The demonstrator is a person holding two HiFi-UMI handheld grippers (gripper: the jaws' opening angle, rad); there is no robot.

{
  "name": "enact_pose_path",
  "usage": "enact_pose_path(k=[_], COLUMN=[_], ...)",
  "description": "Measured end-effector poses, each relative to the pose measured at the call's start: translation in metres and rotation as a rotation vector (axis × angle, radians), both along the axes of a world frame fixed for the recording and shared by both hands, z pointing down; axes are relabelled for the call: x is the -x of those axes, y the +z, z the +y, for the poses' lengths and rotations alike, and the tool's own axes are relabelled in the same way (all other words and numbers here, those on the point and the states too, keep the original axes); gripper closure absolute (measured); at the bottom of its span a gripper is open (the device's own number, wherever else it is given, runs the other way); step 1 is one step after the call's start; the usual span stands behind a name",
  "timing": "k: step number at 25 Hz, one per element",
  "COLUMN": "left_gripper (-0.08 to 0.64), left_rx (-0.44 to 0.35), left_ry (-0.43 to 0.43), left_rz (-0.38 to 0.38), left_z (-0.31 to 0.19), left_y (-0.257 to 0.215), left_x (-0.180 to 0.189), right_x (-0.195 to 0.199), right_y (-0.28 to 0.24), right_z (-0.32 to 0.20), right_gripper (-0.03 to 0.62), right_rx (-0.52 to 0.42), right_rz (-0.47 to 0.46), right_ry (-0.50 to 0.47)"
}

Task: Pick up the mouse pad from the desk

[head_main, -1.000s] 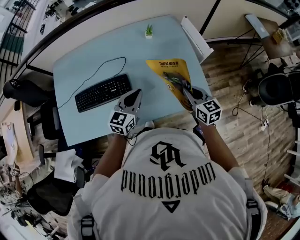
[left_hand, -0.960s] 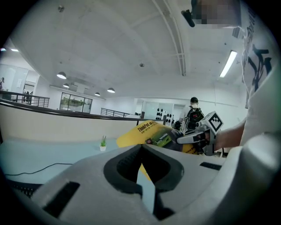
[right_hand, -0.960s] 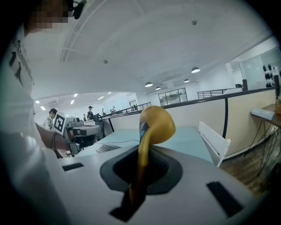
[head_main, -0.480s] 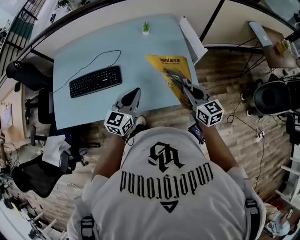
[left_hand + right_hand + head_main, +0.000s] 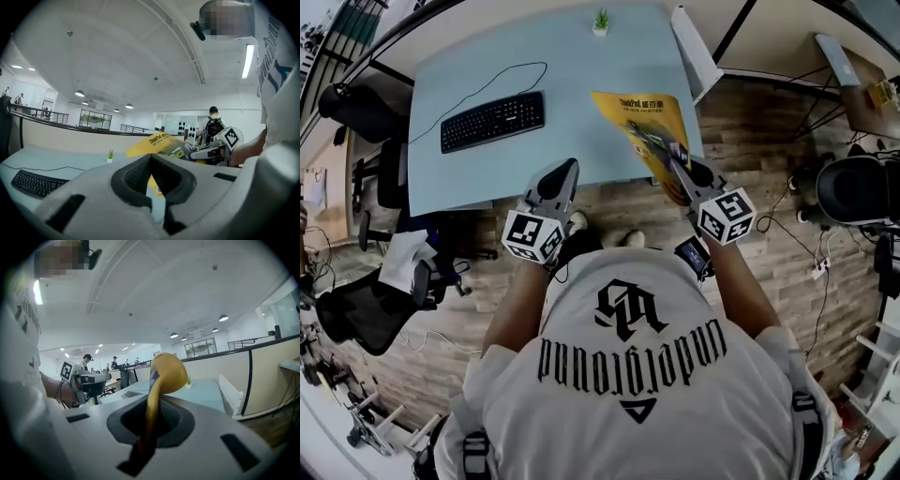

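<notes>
Holding mouse pad by near edge, my right gripper jaws clamped on it; judge pad light, thin, floppy. Left gripper jaws together, empty.

"ThinkPad" printed on yellow mouse pad, "underground" across back of person's white shirt
</notes>
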State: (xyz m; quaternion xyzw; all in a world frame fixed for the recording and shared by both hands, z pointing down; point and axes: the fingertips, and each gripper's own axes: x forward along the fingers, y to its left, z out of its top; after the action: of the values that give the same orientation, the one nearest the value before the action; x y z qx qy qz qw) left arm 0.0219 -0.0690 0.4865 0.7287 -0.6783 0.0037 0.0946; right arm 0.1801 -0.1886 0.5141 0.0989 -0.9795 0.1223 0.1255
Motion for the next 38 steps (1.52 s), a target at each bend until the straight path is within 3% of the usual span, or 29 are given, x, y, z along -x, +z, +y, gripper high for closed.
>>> enact_pose_path(k=[13, 38], left_gripper=[0.552, 0.552], left_rx=[-0.045, -0.086], left_ry=[0.074, 0.182], left_rz=[-0.044, -0.061], left_z=[0.049, 0.175], left_y=[-0.022, -0.034], left_x=[0.005, 0.066], right_x=[0.001, 0.043], right_y=[-0.016, -0.030], right_z=[0.068, 0.221], right_gripper=[0.569, 0.569], right_rx=[-0.032, -0.079], right_rz=[-0.030, -0.041], right_ry=[0.032, 0.121])
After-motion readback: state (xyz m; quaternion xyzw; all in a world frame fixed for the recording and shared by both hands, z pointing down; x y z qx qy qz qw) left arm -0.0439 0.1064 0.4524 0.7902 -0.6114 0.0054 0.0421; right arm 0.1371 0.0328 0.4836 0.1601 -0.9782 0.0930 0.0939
